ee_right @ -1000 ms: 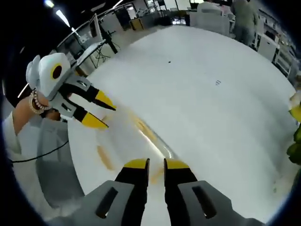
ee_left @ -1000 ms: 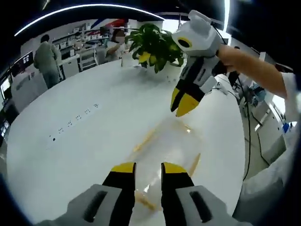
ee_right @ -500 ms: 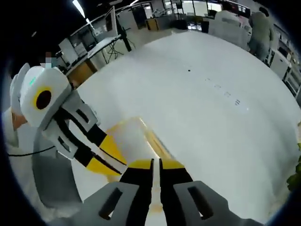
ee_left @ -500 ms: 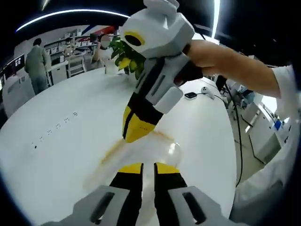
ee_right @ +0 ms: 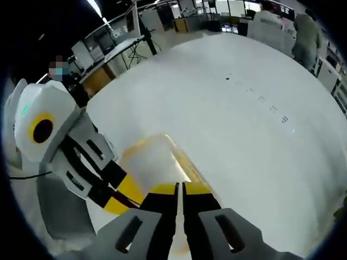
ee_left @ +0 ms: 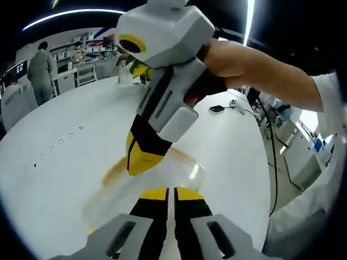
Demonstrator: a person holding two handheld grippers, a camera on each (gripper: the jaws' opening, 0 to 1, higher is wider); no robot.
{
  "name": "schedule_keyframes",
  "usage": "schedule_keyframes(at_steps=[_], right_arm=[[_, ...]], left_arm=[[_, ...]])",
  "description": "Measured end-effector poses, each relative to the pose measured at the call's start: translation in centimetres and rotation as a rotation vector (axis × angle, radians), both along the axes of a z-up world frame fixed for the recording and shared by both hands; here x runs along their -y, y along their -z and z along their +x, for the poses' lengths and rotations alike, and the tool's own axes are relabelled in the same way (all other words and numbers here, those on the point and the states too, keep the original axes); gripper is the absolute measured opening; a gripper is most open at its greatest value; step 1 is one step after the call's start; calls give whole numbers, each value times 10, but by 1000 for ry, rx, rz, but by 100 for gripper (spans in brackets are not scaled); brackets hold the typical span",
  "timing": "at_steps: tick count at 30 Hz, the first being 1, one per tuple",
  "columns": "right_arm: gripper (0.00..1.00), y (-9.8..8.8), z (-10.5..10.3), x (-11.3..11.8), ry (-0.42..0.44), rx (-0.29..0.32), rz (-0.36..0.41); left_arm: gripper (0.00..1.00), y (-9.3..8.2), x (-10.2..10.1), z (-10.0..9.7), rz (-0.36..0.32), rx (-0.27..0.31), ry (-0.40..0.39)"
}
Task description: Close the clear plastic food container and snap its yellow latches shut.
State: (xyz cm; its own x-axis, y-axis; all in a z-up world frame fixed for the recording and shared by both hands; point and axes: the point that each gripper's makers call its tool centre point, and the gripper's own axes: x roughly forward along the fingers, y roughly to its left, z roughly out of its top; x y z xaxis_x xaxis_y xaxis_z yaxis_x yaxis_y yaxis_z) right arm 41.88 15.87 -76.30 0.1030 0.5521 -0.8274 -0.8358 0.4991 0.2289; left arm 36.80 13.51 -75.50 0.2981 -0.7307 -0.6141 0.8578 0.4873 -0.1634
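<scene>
The clear plastic food container with yellow latches [ee_left: 146, 184] lies on the round white worktop [ee_left: 65, 162]. Both tools, left tool [ee_left: 165, 196] and right tool [ee_right: 180, 189], press onto it with jaws nearly closed, gripping nothing visible.

Left gripper [ee_left: 165, 192], jaws nearly together, pointing forward and down. Right gripper [ee_left: 142, 161], held in a bare hand [ee_left: 230, 62], jaws nearly together, angled down, its tips just beyond the left gripper's tips.
</scene>
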Motion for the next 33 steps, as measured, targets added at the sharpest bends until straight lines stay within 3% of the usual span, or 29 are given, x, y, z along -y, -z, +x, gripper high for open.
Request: schedule_keyframes(at_steps=[5, 11, 17, 20, 23, 24, 26, 29, 31, 33], right_arm=[[0, -6, 9, -5, 25, 30, 26], [0, -8, 24, -6, 51, 88, 7], [0, 9, 43, -7, 79, 82, -41], [0, 20, 42, -5, 94, 17, -59], [1, 19, 53, -3, 115, 15, -59], [2, 14, 56, -4, 110, 32, -45], [5, 1, 54, -10, 64, 48, 12], [21, -12, 38, -11, -65, 27, 9], [32, -19, 29, -10, -228, 43, -18], [37, -21, 13, -8, -372, 54, -56]], left_arm=[[0, 0, 2, -15, -19, -29, 19], [0, 5, 1, -27, -13, -48, 40], [0, 7, -3, -32, -6, -56, 44], [0, 9, -5, -32, 4, -51, 48], [0, 8, -5, -33, 5, -36, 62], [2, 7, -5, -34, 6, -21, 73], [6, 4, -5, -33, 39, 75, 147], [19, -1, -8, -27, 128, 255, 219], [20, -6, -7, -24, 175, 383, 270], [21, -4, -8, -20, 218, 444, 277]])
